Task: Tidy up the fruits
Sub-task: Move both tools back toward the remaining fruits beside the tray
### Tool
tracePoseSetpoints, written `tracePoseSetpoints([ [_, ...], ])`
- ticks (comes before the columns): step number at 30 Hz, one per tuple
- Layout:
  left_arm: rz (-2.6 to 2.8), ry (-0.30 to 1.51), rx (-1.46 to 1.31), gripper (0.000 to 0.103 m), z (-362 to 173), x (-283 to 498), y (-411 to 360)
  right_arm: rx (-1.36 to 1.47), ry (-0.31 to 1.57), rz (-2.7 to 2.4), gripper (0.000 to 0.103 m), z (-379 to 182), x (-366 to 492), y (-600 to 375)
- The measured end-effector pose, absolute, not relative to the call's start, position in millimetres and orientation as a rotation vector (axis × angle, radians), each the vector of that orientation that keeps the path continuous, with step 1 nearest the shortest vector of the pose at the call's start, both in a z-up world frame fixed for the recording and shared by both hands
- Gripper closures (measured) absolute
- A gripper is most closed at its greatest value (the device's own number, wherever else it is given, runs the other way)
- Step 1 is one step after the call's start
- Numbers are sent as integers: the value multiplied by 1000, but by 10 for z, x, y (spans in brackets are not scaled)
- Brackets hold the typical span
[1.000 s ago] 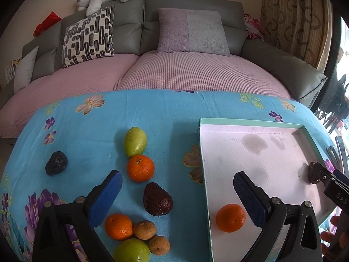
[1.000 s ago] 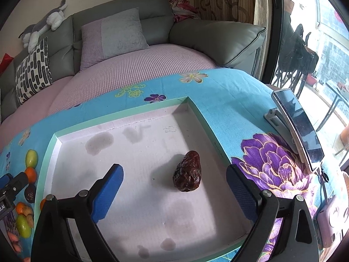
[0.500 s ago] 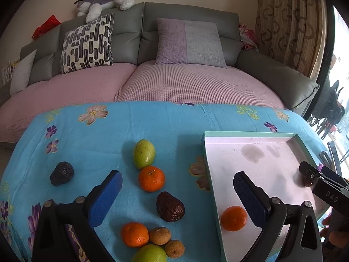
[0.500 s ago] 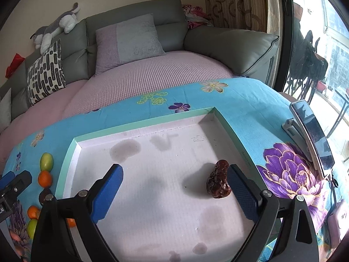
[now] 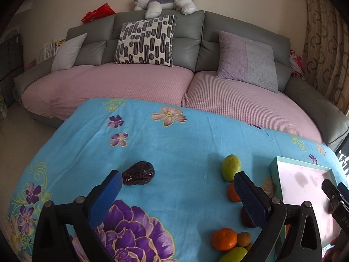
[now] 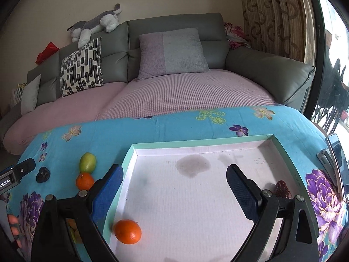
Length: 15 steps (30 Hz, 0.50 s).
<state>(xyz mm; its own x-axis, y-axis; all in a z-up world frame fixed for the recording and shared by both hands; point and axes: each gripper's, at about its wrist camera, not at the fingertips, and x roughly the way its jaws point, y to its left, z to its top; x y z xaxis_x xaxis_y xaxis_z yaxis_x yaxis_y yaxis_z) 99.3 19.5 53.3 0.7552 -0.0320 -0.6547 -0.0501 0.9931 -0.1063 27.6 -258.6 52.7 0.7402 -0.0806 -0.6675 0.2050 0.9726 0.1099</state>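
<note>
A mint-rimmed white tray [image 6: 130, 152] [image 5: 275, 166] lies on the blue floral cloth, holding an orange [image 6: 127, 231] at its near left corner and a dark red date [image 6: 282, 189] at its right. My right gripper [image 6: 174, 183] hangs open over the tray, holding nothing. My left gripper [image 5: 177, 187] is open above the cloth, a wrinkled dark date [image 5: 138, 175] just beyond its left finger. To its right lie a green fruit [image 5: 231, 167], an orange [image 5: 233, 193], another orange [image 5: 223, 239], a small brown fruit [image 5: 243, 239] and a green fruit [image 5: 234, 254].
A grey sofa [image 5: 185, 43] with pink covers and cushions runs behind the table. A phone on a stand [image 6: 333, 163] sits at the table's right edge. A hand [image 6: 14, 229] shows at the lower left of the right wrist view.
My left gripper has swung left from over the tray edge, bringing the lone dark date near its left finger. My right gripper has pulled back and left, so the red date lies past its right finger.
</note>
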Motion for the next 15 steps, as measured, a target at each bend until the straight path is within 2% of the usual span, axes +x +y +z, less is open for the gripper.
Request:
tracePoseSetpoints([
  [10, 137, 636, -230, 0, 670, 846, 871, 49, 742, 37, 7, 511, 432, -1802],
  [15, 145, 644, -240, 0, 686, 888, 975, 42, 766, 108, 7, 467, 482, -1558],
])
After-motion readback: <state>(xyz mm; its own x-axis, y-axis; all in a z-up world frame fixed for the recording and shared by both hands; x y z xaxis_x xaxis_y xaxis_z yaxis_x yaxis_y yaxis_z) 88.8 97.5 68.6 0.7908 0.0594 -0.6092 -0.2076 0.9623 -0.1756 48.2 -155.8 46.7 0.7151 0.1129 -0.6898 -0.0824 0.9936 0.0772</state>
